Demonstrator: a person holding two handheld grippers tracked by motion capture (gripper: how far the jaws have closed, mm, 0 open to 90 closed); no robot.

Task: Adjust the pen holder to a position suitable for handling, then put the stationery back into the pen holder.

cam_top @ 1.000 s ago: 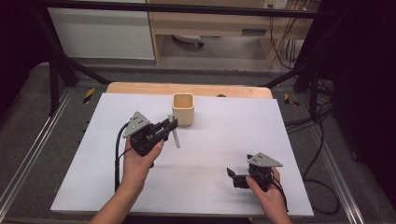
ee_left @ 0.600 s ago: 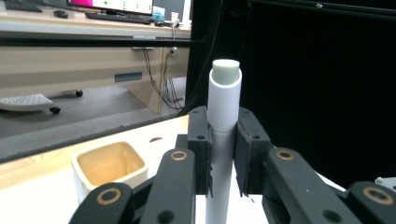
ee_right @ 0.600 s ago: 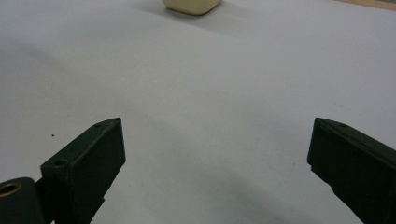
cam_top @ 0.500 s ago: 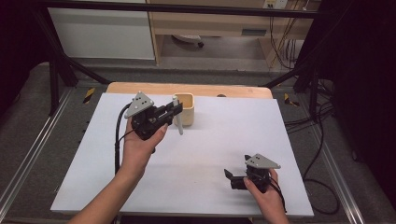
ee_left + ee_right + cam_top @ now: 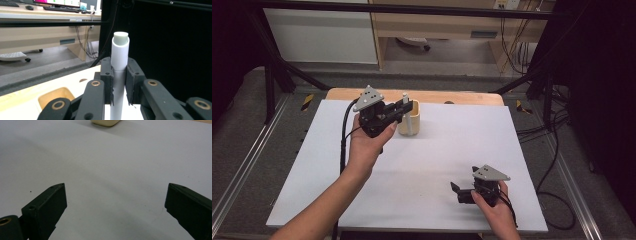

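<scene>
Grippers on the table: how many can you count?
2. The left gripper is up by the beige cup, fingers squeezing a white tube. The right gripper sits low near the table's front, fingers apart.

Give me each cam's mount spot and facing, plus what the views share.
High view: fixed above the person's side, looking forward and down on the white table; both forearms and hands enter from the bottom.
Left gripper view: rides the left gripper, looking along its jaws, shut on an upright white tube; desk and floor behind.
Right gripper view: rides the right gripper, low over the table, jaws open.
Shared: all three catch the beige cup.
</scene>
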